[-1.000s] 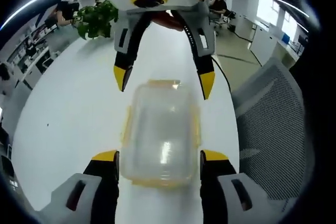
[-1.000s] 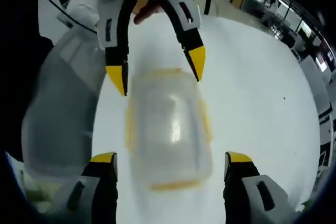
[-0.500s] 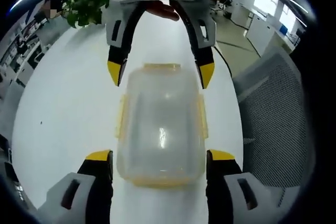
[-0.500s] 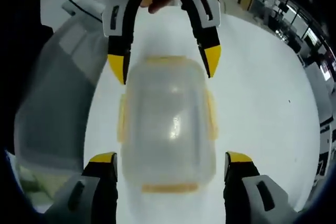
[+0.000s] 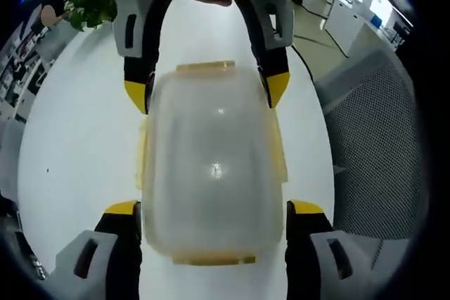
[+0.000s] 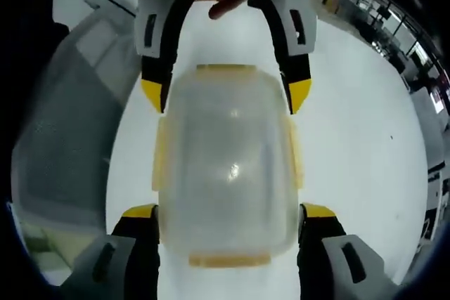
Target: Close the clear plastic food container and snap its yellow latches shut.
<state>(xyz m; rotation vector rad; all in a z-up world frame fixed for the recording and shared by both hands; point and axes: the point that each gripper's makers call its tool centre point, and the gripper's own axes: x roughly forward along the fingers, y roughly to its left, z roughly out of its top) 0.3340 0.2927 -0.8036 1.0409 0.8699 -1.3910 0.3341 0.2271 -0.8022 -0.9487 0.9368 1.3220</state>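
Container: a clear rectangular plastic food box with rounded corners and yellow latches (image 5: pixel 211 173) lies flat on the white tabletop (image 5: pixel 77 145), lid seated on top. Seen through the frosted lid the interior looks empty; only a glint of ceiling light shows on it. Yellow latch flaps sit along all four edges: the end latch (image 5: pixel 205 67) at the far side in the left gripper view, the side latch (image 6: pixel 160 154) flared slightly outward in the right gripper view; whether any is snapped down cannot be told. The left gripper (image 5: pixel 211 210) has its black, yellow-tipped jaws spread wide, one on each side of the box's near end, tips just beside the walls; contact unclear. The right gripper (image 6: pixel 229 212) approaches from the opposite end, jaws likewise apart and straddling its end of the box. Each gripper appears at the top of the other's view, yellow tips at the far corners of the lid. A grey mesh office chair back (image 5: pixel 373 152) stands beside the table edge. A green potted plant (image 5: pixel 90 3) sits at the table's far end.
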